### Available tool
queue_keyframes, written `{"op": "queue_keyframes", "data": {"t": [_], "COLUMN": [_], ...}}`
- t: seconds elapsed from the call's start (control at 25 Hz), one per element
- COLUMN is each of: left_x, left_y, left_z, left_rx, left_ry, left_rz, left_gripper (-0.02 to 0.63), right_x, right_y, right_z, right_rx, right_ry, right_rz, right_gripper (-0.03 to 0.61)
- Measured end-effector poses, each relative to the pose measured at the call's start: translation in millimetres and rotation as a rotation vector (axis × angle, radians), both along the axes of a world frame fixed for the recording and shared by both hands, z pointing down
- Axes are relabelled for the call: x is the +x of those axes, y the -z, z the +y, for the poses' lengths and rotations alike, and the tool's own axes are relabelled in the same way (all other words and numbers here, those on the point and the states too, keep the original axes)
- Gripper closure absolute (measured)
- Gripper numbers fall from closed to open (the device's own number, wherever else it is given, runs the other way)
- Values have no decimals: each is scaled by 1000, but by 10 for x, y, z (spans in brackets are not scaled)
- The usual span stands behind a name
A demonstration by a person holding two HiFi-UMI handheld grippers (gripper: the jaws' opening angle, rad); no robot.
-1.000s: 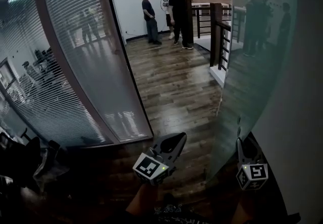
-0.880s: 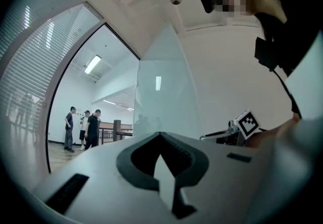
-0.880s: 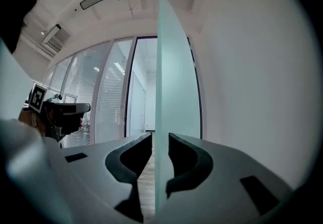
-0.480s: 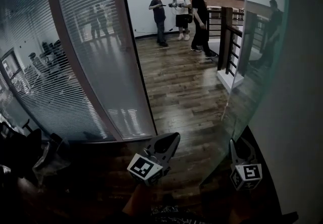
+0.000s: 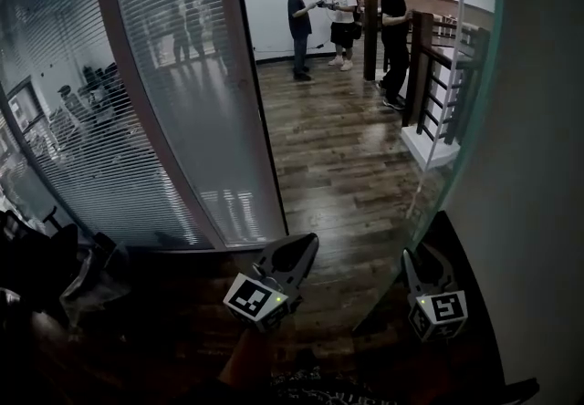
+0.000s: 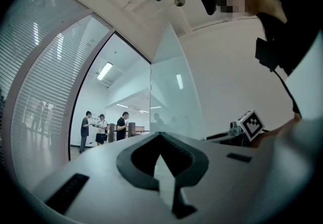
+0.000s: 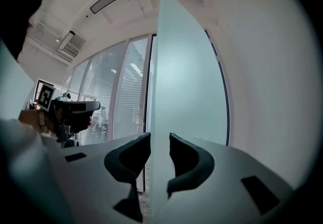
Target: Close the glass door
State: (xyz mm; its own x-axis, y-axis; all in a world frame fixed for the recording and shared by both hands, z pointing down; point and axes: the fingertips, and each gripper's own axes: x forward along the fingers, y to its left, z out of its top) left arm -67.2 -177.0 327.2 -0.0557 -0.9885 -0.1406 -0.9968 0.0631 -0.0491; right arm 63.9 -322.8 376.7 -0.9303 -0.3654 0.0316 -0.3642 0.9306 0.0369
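The glass door (image 5: 470,120) stands ajar at the right, its free edge running down to my right gripper (image 5: 412,255). In the right gripper view the door (image 7: 186,81) has its edge between the jaws of the right gripper (image 7: 160,140). These jaws have just been opening: one lies close against the edge, the other stands a little off the pane. My left gripper (image 5: 306,244) hovers shut and holds nothing, left of the door over the floor. The left gripper view shows that gripper (image 6: 160,137) with tips together, pointing at the doorway and the door (image 6: 171,97).
A glass partition with blinds (image 5: 137,102) and its dark post (image 5: 255,102) bound the doorway's left side. A white wall (image 5: 538,166) is behind the door. Three people (image 5: 347,11) stand far down the wooden floor (image 5: 338,157) near a railing (image 5: 438,75). Chairs (image 5: 55,275) stand at lower left.
Both grippers have shifted left in the head view, the right one along with the door's lower edge, now nearer the partition. One person has walked right, toward the railing.
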Motion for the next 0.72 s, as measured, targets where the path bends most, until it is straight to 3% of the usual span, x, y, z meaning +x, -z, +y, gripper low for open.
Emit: {"op": "queue_keyframes", "data": {"t": [0.72], "left_x": [-600], "left_y": [81], "left_z": [61], "left_rx": [7], "left_ry": [72], "left_rz": [-2], "left_gripper": [612], "right_x": [-815], "right_y": [97], "right_z": [306], "right_rx": [40], "right_ry": [226], "right_rz": [7], "right_gripper": [469]}}
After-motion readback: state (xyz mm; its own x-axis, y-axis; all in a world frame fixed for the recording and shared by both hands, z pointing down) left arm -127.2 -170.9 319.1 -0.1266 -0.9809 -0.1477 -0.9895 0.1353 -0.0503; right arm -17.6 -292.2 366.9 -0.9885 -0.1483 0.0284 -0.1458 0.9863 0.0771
